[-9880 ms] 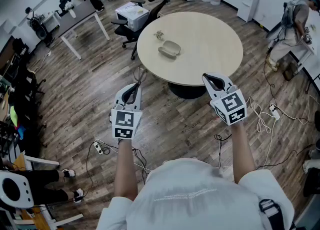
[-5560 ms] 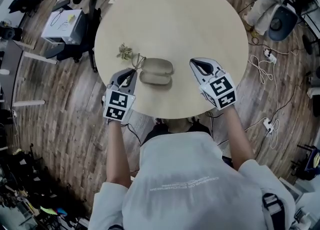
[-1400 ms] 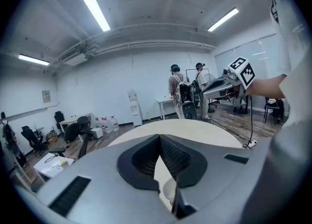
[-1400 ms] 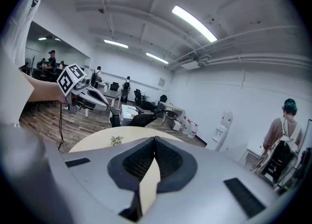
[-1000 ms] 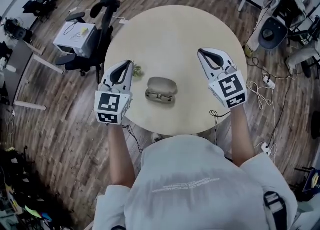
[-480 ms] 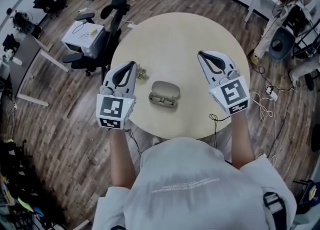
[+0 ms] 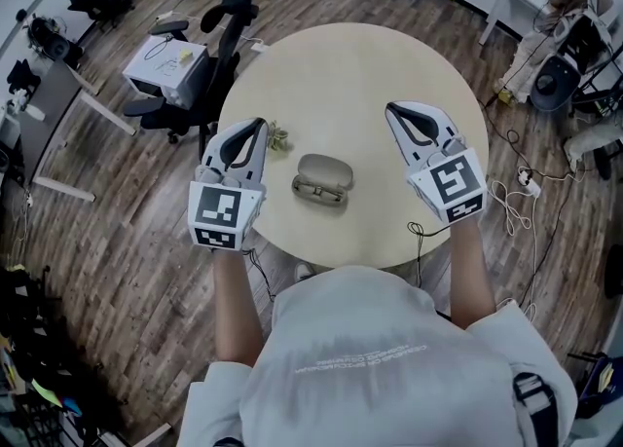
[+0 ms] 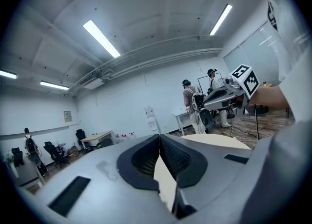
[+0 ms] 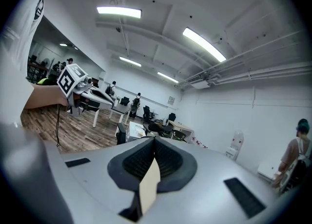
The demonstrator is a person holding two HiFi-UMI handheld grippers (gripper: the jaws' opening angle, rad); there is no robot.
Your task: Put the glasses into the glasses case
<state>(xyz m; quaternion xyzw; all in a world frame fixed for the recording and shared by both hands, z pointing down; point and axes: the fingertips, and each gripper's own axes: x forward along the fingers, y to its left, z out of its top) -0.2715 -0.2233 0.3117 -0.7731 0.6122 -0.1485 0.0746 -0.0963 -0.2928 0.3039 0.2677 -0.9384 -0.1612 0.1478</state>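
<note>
An olive-green glasses case (image 7: 325, 171) lies open in the middle of the round table (image 7: 370, 65). The glasses (image 7: 318, 192) appear to lie in its near half, too small to tell more. My left gripper (image 7: 257, 126) is held above the table's left edge, left of the case, shut and empty. At the right, my right gripper (image 7: 393, 109) is also shut and empty, clear of the case. Both gripper views look out level across the room, with shut tips in the left gripper (image 8: 159, 136) view and the right gripper (image 9: 154, 139) view; neither shows the case.
A small greenish sprig-like object (image 7: 278, 138) lies on the table by the left gripper's tip. An office chair (image 7: 209, 41) and a box (image 7: 167, 63) stand left of the table. Cables (image 7: 521, 192) lie on the wooden floor at the right. Other people stand far off.
Earlier I walked up to the table and my left gripper worked at the glasses beside the case. Over the last second both grippers stay apart at the case's sides, barely moving.
</note>
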